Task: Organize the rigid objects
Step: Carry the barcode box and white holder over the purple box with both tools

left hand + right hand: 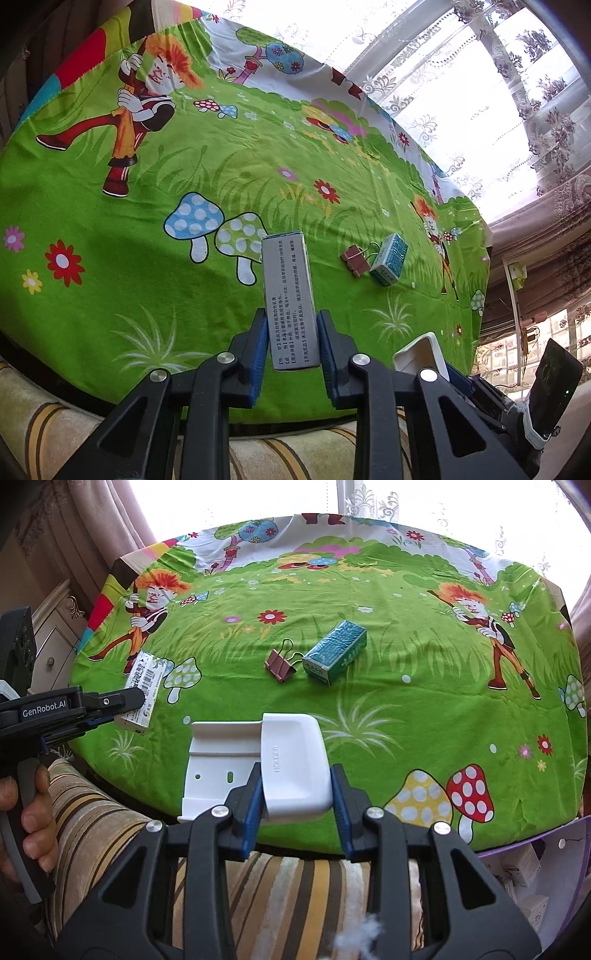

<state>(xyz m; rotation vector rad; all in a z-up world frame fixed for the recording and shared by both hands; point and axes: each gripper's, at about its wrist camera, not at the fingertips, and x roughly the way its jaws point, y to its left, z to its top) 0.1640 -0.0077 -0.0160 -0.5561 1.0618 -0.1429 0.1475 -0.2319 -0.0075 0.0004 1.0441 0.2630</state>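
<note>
Left gripper [291, 343]: pads pinching grey medicine box [290, 295] lengthwise, apparently for carrying. Right gripper [295, 805]: clamped on white holder [258, 764], open side up, probably to receive items. Beyond both, on green cloth [406, 709]: binder clip [279, 666] touching teal box [334, 651], unsorted.

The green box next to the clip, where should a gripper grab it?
Probably across its two long sides, near the middle, coming down from above. The green box lies flat on the cloth, so its top is free. The binder clip sits close to its near left end, so fingers should stay away from that end. Right now both grippers are full.
</note>
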